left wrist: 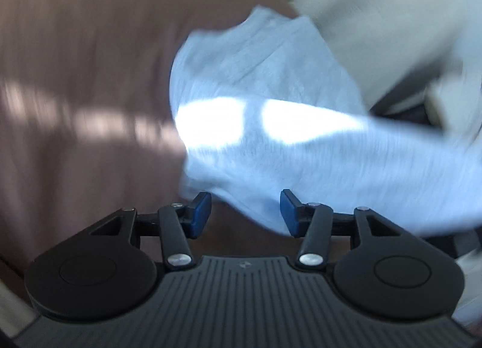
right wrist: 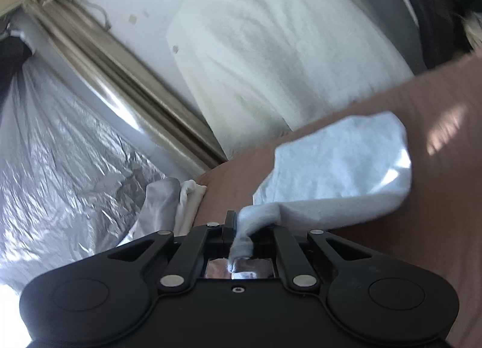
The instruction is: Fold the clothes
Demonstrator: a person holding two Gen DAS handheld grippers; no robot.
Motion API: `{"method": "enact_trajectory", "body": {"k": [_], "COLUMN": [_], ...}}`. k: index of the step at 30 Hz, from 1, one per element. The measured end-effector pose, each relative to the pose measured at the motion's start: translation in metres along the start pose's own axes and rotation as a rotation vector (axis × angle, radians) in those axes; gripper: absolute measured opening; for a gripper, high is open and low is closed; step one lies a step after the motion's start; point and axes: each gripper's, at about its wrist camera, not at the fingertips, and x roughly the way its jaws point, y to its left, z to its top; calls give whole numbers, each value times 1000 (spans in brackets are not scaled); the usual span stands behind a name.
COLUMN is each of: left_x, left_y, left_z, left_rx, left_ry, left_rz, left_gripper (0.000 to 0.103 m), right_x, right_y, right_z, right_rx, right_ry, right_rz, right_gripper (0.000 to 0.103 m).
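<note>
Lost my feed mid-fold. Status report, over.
Left gripper open, empty. Right gripper shut on pale blue-grey cloth garment, which trails onto brown bed cover. Nothing in the way.

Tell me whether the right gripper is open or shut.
Shut. The right gripper has its jaws closed on a bunched end of the light grey garment, which trails from it onto the brown surface.

Left wrist view motion-blurred, pale garment (left wrist: 271,137) cut off at right edge, its pinched end hidden inside right tool (right wrist: 241,227)
</note>
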Motion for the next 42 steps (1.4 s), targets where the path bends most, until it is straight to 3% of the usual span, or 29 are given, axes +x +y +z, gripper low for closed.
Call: {"method": "enact_trajectory", "body": {"k": [3,5,10,12,15,18,24,25,26,28,34,42], "left_x": [-20,-31,-48,-44,-23,3,53,57,57,54,44,9], "left_y": [-34,-44,-53,-64,-80,-96,-99,-96,-92,-87,-75,-61], "left_z": [-4,-12,-46,-59,-76,-82,-67,-65,-64,-58,-48,-35], "left_rx": [338,462,560,593,708,771,772,773,774,752,704,648], "left_ry": [-80,-137,-343,-424,-502,-543,-536,-540,-550,-553,-576,-585], "left_rz": [119,116,65,82,150,263,411,430,443,448,447,420], "left_gripper": [56,57,57,62,65,65,67,61,43,17,9,8], "right_x": [12,19,30,32,33,32,23,21,18,12,3,-4], "right_y": [13,19,33,36,35,34,23,21,18,12,-11,-26], "right_z": [19,30,45,48,50,50,43,42,42,42,41,32], "right_rx": [-58,-80,-118,-118,-96,-91,-33,-33,-34,-27,16,-103], "right_ry": [19,32,68,82,99,110,127,125,121,116,129,140], "right_rz": [-13,-13,5,16,33,36,95,99,101,102,127,97], "right_gripper": [8,8,8,8,8,8,8,8,8,8,8,8]}}
